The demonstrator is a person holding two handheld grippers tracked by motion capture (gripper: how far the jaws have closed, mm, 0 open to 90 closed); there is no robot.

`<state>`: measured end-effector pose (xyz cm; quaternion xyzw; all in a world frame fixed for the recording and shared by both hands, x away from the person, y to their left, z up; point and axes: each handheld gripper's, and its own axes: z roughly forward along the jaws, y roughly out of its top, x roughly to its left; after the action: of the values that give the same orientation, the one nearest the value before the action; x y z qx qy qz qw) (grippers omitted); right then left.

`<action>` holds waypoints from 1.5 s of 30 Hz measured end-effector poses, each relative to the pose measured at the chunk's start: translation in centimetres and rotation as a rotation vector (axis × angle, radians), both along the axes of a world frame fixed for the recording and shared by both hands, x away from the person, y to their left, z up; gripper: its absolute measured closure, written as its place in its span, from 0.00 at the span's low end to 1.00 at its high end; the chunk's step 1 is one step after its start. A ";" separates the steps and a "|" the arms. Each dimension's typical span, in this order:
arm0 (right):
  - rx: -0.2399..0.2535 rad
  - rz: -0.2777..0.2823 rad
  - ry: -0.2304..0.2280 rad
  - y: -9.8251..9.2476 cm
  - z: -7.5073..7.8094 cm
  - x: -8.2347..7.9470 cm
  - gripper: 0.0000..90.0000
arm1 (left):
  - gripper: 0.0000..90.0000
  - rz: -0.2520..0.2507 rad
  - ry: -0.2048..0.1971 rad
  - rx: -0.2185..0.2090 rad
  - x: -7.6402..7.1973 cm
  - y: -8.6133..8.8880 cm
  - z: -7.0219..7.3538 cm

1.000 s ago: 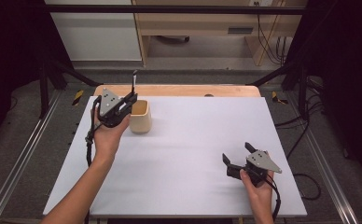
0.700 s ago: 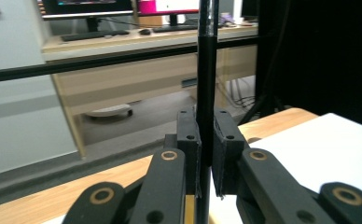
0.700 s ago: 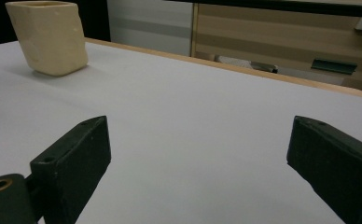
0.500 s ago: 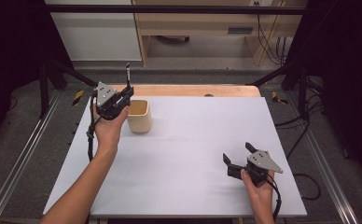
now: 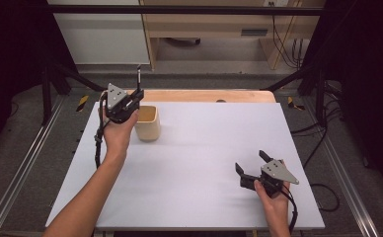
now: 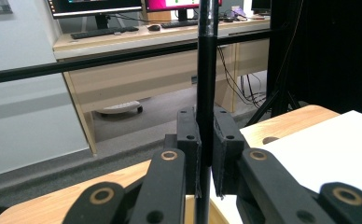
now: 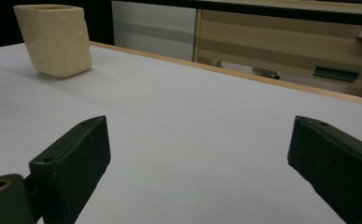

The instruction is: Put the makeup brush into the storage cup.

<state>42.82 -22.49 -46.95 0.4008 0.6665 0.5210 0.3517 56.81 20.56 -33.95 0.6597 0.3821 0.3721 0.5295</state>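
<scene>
My left tool [image 5: 133, 100] pinches a thin black rod [image 6: 206, 74] upright, its long axis vertical, just above and beside the cream cup [image 5: 147, 122] at the desk's [image 5: 204, 163] far left. My right tool [image 5: 251, 170] rests spread and empty, well apart, so the left hand [image 5: 116, 134] is nearer.

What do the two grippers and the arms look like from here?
Both the left gripper and the right gripper are black, each with two flat jaws, brass-coloured pivot rings, a grey three-cornered plate on top and a trailing black cable. The forearms are bare, with no sleeves showing.
</scene>
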 end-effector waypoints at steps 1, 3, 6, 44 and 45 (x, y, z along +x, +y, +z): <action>0.004 0.001 0.001 0.0 0.0 0.0 0.07 | 0.93 0.002 0.001 0.002 0.1 -0.1 0.0; 0.001 0.000 -0.001 -0.1 0.0 0.0 0.07 | 0.93 0.001 0.003 0.004 0.3 -0.2 -0.1; 0.002 0.001 0.002 -0.1 0.0 0.0 0.07 | 0.93 0.001 0.003 0.007 0.5 -0.4 -0.2; 0.029 0.025 -0.033 -0.1 0.0 -0.2 0.07 | 0.93 -0.003 -0.013 -0.021 2.0 -0.2 -1.3; 0.026 0.025 -0.036 -0.1 0.0 -0.1 0.07 | 0.93 -0.002 -0.016 -0.023 2.0 -0.3 -1.3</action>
<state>42.68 -22.58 -46.96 0.3876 0.6583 0.5411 0.3517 58.82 20.30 -35.25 0.6510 0.3812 0.3724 0.5405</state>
